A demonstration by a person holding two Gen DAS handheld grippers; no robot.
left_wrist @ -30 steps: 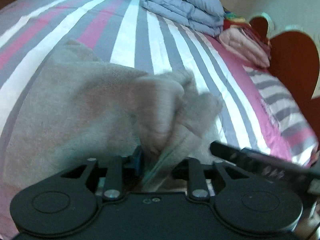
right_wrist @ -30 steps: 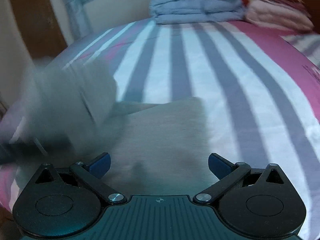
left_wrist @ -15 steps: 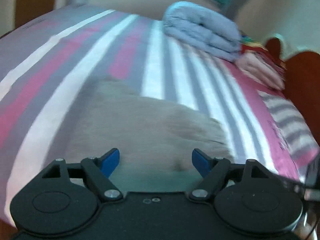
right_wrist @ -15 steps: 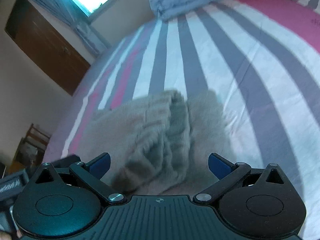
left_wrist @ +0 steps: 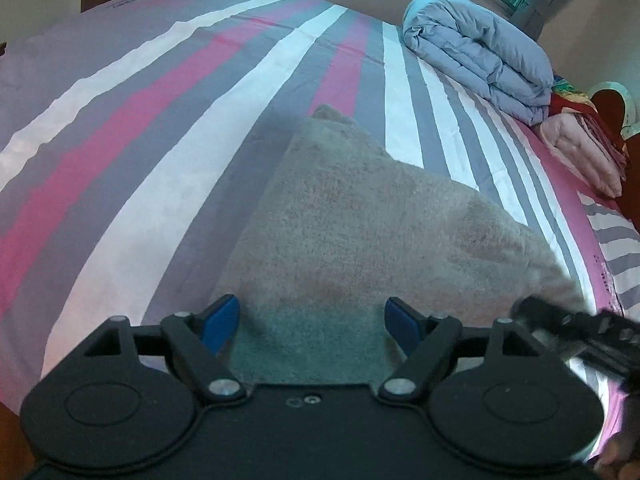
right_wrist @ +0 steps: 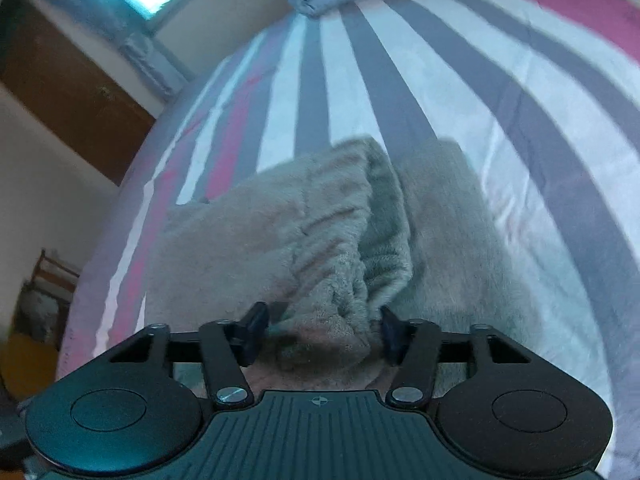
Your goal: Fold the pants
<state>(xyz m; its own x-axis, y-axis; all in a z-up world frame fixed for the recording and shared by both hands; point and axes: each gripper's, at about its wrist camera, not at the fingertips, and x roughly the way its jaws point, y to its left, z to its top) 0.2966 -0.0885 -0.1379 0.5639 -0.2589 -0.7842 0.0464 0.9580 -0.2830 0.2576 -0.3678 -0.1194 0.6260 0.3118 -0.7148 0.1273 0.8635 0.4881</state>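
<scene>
The left claw (left_wrist: pixel 312 324) has let go and is wide open over the pants (left_wrist: pixel 360 216), now flat by the bed's (left_wrist: pixel 120 128) near edge. The right claw (right_wrist: pixel 320 334) has half closed around a bunched fold, so another fold looks next.

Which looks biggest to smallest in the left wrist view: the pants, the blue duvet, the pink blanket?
1. Pants, though nearest the camera, so unsure.
2. Blue duvet.
3. Pink blanket, partly cut off at the frame edge.
</scene>
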